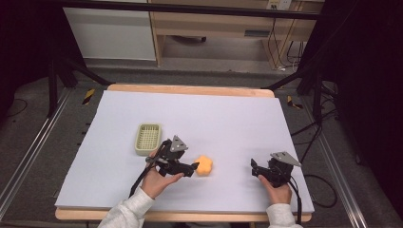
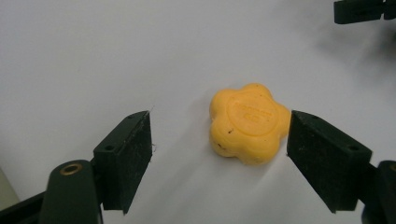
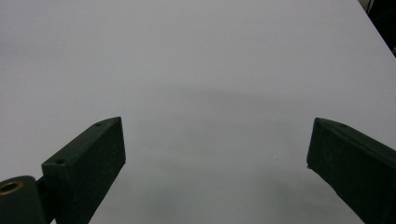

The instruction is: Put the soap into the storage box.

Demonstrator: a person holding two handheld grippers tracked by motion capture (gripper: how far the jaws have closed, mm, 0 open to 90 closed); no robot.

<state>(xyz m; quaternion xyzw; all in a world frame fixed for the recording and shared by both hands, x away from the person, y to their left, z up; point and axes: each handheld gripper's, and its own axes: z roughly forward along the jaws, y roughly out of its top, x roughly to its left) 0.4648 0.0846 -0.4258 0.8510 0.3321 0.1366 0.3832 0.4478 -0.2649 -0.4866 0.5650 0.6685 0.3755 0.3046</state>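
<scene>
A yellow flower-shaped block lies flat on the white table sheet, near the front middle. My left gripper is open right beside it on its left. In the left gripper view the block sits between the spread jaws, close against the right-hand one, and my left gripper holds nothing. My right gripper hovers farther right, apart from the block, and it is open too. In the right gripper view its jaws stand wide over bare sheet, my right gripper empty.
A pale green slotted basket stands on the sheet just behind and left of my left hand. The wooden table edge runs along the back. Tripod legs and cables lie on the floor at both sides.
</scene>
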